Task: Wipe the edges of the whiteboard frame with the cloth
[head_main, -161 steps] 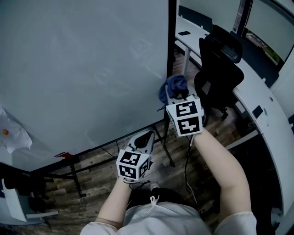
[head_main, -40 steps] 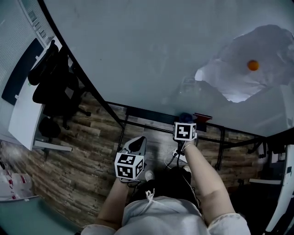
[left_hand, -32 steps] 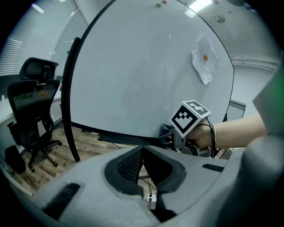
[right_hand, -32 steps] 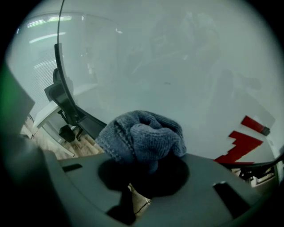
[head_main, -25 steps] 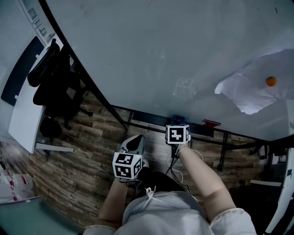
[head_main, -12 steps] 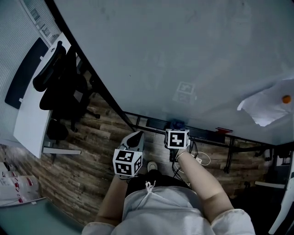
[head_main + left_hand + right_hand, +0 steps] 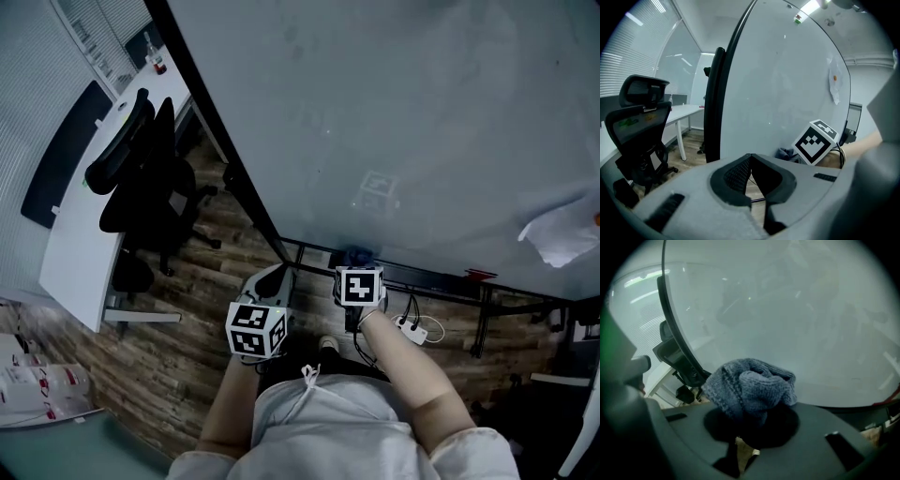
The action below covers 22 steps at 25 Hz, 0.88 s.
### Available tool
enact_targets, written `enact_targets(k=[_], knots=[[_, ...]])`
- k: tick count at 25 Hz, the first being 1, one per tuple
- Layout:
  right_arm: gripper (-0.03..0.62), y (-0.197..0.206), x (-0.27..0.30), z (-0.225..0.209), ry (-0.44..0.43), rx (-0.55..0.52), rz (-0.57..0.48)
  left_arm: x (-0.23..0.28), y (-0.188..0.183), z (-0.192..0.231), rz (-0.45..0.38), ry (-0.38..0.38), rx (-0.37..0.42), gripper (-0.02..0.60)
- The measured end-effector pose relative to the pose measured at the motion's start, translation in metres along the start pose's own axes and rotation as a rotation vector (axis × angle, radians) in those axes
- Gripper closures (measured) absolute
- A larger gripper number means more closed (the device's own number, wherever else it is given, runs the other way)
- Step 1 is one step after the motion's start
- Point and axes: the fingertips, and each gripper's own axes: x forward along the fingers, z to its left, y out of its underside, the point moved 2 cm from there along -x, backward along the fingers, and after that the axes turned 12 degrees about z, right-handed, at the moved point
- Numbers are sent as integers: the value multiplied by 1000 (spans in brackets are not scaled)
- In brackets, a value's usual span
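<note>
Your right gripper's [image 7: 749, 426] jaws are clenched on the cloth [image 7: 751, 386], a blue-grey knitted rag bunched into a loose wad that bulges out past the tips. Your left gripper's [image 7: 751, 159] jaws are closed tip to tip with nothing between them, and it hangs low beside the right one, apart from the board.

From the head view, the cloth [image 7: 356, 255] sits at the bottom rail of the whiteboard frame [image 7: 424, 275], a little to the right of the lower-left corner where the dark side rail [image 7: 225, 155] comes down. Whether the wad actually presses on the rail is not clear from any view.

The cloth looks soft, light and floppy, so it will fold and drag rather than push back. It is pinched near its base with most of the bulk free, which seems a good hold for wiping. If it starts to slide out, take it deeper at the fold. The rail is narrow and stiff, so let the wad wrap over its edge.

Beyond it, the whiteboard [image 7: 403, 112] fills most of the head view, with a sheet of paper [image 7: 562, 234] stuck at its right. An office chair [image 7: 141, 178] and a white desk [image 7: 75, 239] stand to the left, and a power strip [image 7: 412, 330] lies on the wooden floor [image 7: 178, 337] below.
</note>
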Motion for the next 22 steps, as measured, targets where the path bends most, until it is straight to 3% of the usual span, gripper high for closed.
enact_targets(k=[6,10,15,22], knots=[[519,-6,10,24,65,47,-20,-4,-9,35,15,49,70,563],[517,-18,18,51,141,-22,-41,-10,-14,56,24,85,134,563],[518,-23,23,64,241,-25,-30,-19,-11,82,33,125,162,563],[518,-36,33,101,219,-15,-52,-24,-3,107,51,159,183,563]])
